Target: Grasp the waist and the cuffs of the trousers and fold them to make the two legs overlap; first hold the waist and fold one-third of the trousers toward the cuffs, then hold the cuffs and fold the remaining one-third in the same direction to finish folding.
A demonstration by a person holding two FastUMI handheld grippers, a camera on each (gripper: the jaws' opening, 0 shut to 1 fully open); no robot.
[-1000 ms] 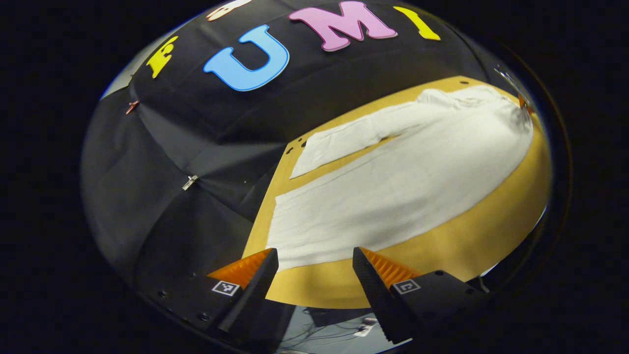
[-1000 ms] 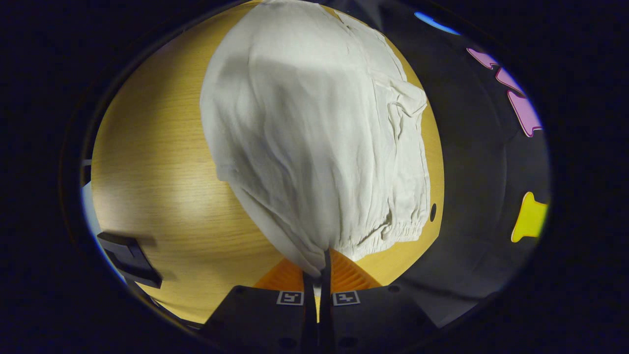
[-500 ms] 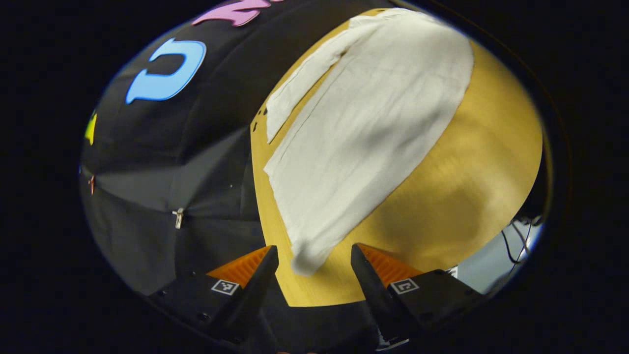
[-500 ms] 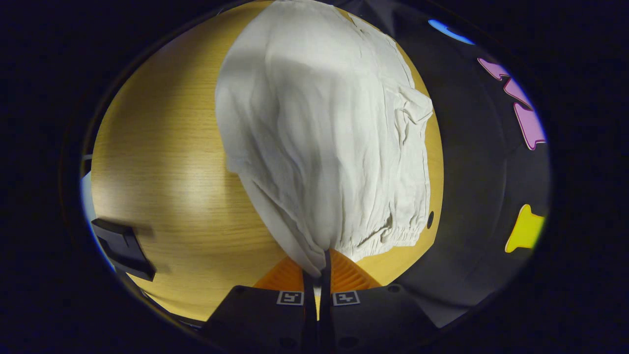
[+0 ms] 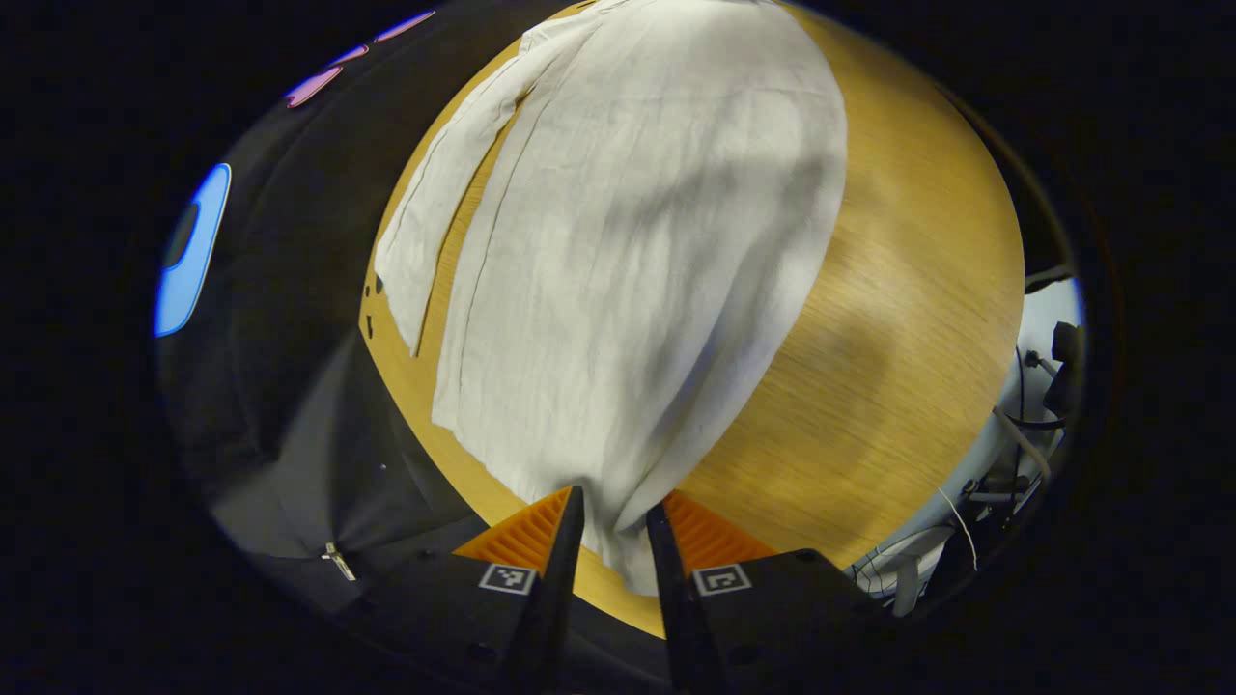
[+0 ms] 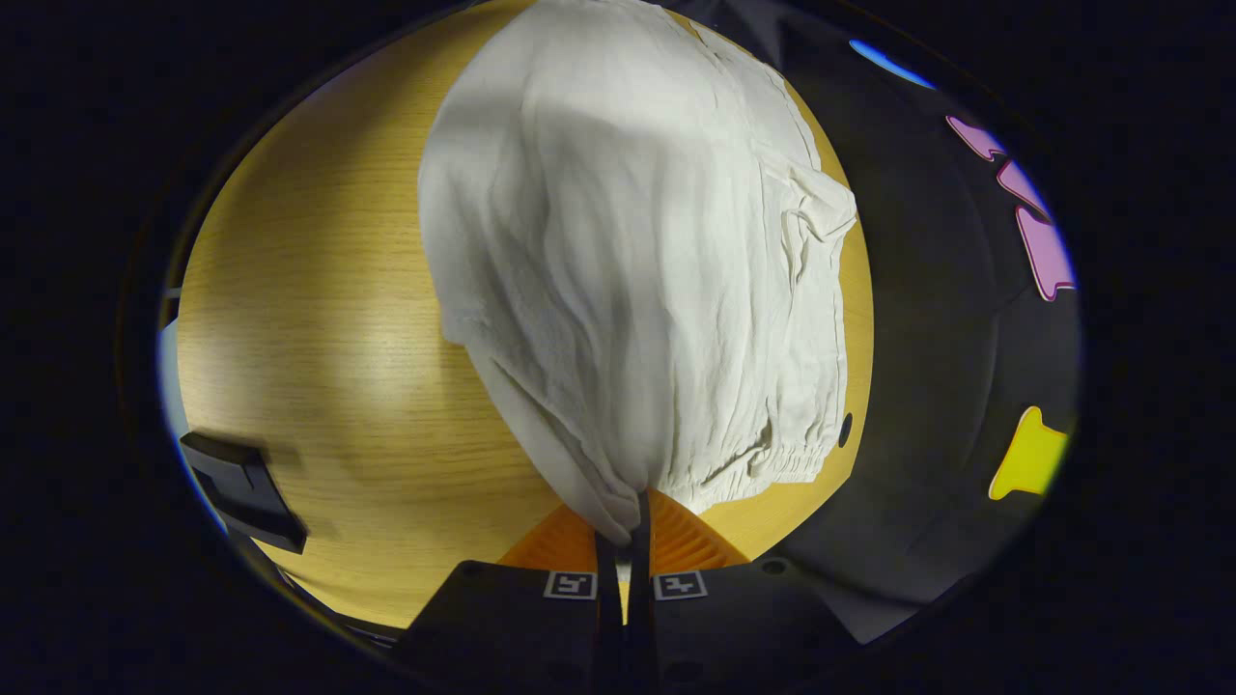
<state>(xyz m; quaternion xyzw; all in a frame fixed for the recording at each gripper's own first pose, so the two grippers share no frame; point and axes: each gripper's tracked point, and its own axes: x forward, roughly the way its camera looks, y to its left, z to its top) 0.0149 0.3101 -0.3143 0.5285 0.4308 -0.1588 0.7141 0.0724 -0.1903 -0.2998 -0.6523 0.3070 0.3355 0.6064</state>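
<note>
White trousers (image 5: 628, 241) lie lengthwise on the wooden table (image 5: 888, 338). In the left gripper view the near leg's cuff corner reaches in between the fingers of my left gripper (image 5: 615, 502). Its jaws are half closed around the cloth with a gap still showing. The far leg (image 5: 435, 212) lies apart beside the near one. In the right gripper view the trousers (image 6: 628, 270) rise in a bunch from the table (image 6: 319, 338). My right gripper (image 6: 626, 507) is shut on the waist corner next to the gathered waistband (image 6: 772, 463).
A dark blocky object (image 6: 241, 487) sits at the table's edge, left in the right gripper view. Cables and stands (image 5: 1024, 425) hang beyond the table edge, right in the left gripper view. The black cloth wall (image 5: 290, 290) borders the table's far side.
My left gripper has swung in over the near leg's cuff and its jaws have narrowed around the corner. The right gripper keeps its hold on the waist, barely moving.
</note>
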